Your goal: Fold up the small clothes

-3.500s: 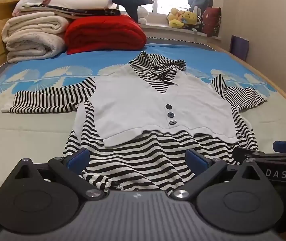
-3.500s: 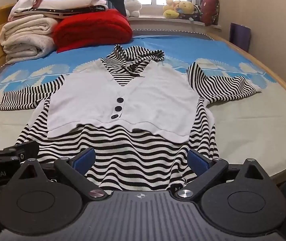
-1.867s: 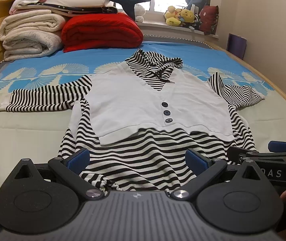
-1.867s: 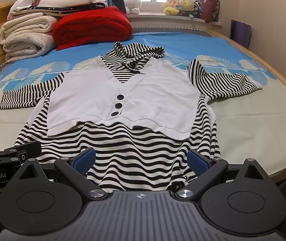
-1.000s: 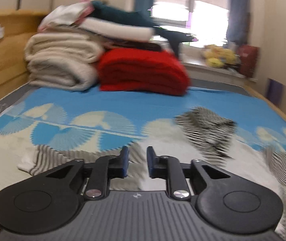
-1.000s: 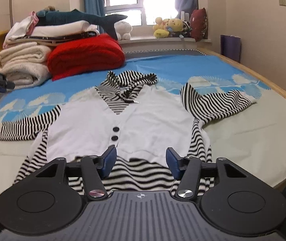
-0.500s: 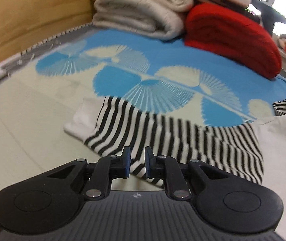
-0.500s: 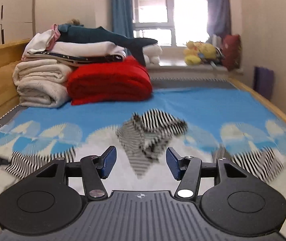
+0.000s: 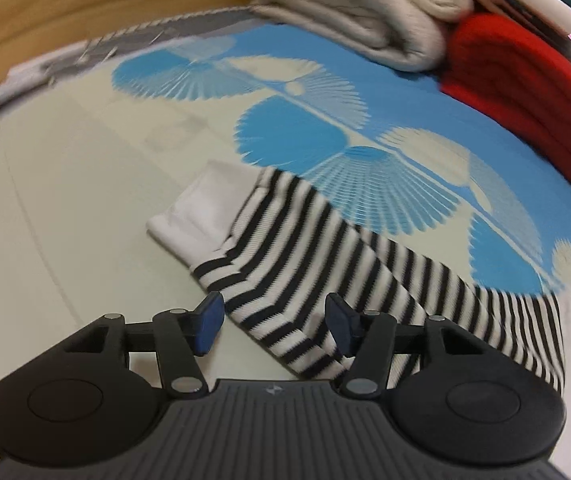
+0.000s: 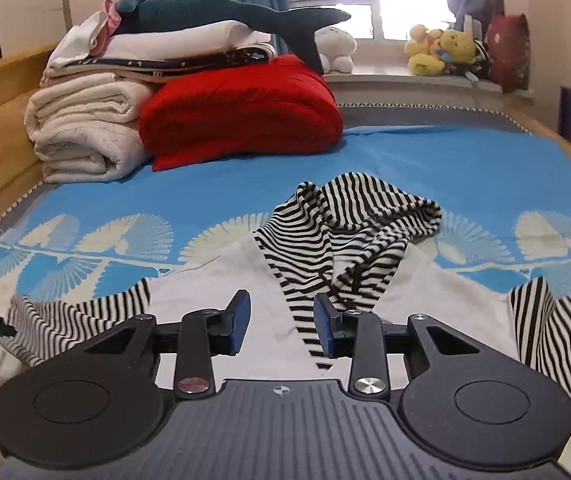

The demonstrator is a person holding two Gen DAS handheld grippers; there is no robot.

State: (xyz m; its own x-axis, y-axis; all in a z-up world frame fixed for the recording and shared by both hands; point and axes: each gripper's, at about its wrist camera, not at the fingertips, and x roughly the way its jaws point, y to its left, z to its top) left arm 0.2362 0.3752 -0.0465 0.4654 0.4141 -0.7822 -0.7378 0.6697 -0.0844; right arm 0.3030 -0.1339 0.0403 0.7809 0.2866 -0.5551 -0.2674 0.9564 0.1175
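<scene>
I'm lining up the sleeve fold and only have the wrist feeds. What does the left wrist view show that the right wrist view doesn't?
Only the left wrist view shows the sleeve's white cuff and the left gripper, open, its fingers straddling the striped sleeve.

Only the right wrist view shows the striped hood, the white vest front, the other sleeve, the plush shark, and the right gripper, open over the neckline.

Both show the blue bedsheet, red blanket and folded cream blankets.
</scene>
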